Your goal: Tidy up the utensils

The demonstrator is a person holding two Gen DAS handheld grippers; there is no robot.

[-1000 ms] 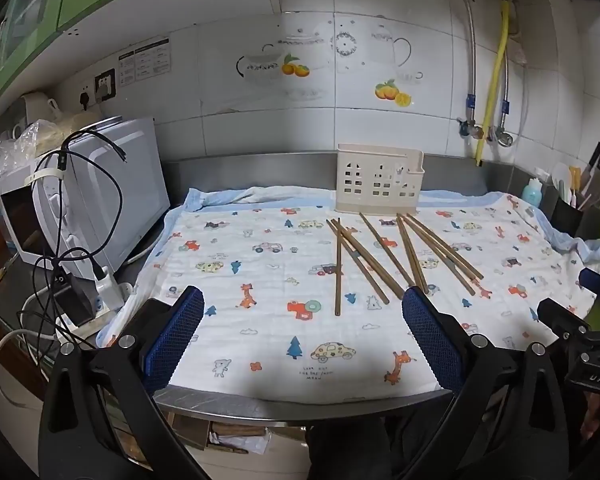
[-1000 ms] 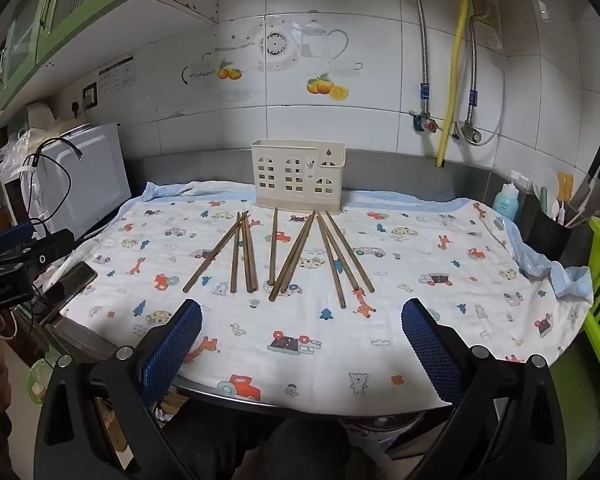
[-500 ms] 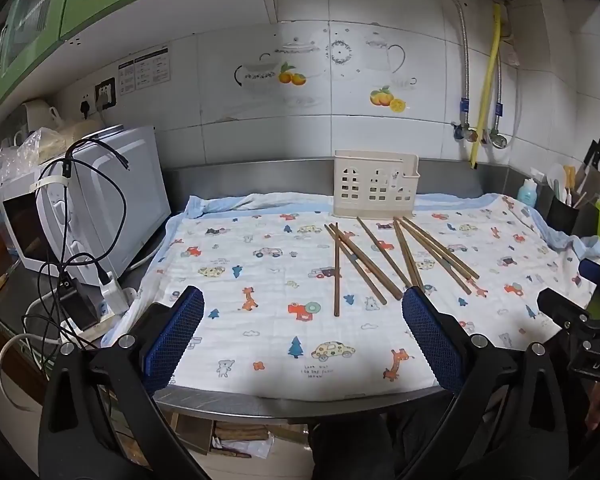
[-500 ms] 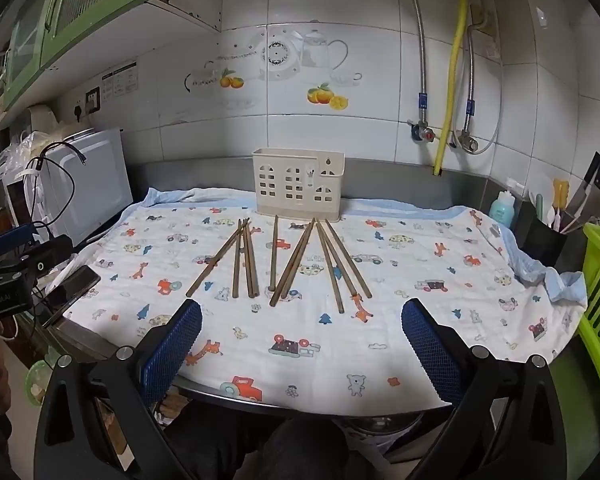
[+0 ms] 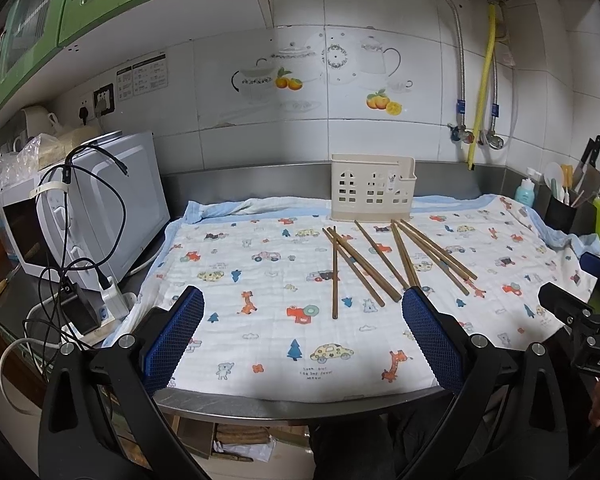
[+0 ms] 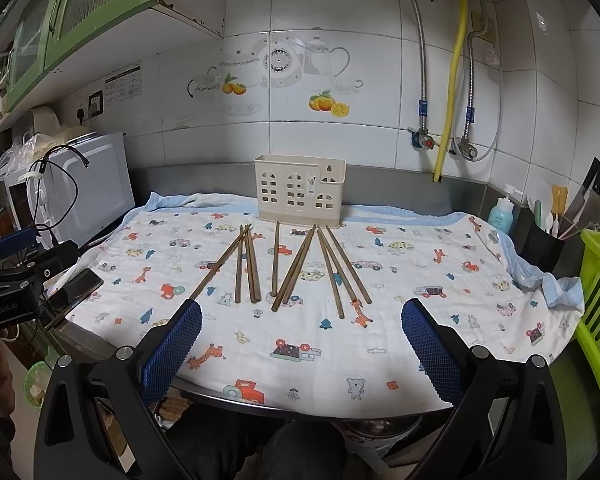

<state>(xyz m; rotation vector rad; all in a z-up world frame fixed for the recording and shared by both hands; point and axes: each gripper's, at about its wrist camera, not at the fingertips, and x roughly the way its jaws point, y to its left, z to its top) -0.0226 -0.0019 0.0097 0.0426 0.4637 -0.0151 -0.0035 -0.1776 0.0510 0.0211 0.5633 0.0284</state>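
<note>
Both claws, left claw point(image 5: 302, 330) and right claw point(image 6: 301, 334), hang wide open and empty at the tabletop's point(image 6: 260, 404) near edge, chopsticks point(image 6: 296, 266) fanned loose on the cloth point(image 6: 440, 288) before the cream holder point(image 6: 299, 190), handy for loading.

walls: white tiles point(image 6: 380, 128) with teapot and fruit decals | up top: green cabinets point(image 6: 80, 12), left | counter point(image 5: 300, 404): steel, under a cartoon-print cloth point(image 5: 260, 280) | left: white microwave point(image 5: 112, 200), tangled cables | right: yellow hose point(image 6: 452, 80), knives, lime green rack point(image 6: 596, 292) | light: dim-ish indoor
</note>
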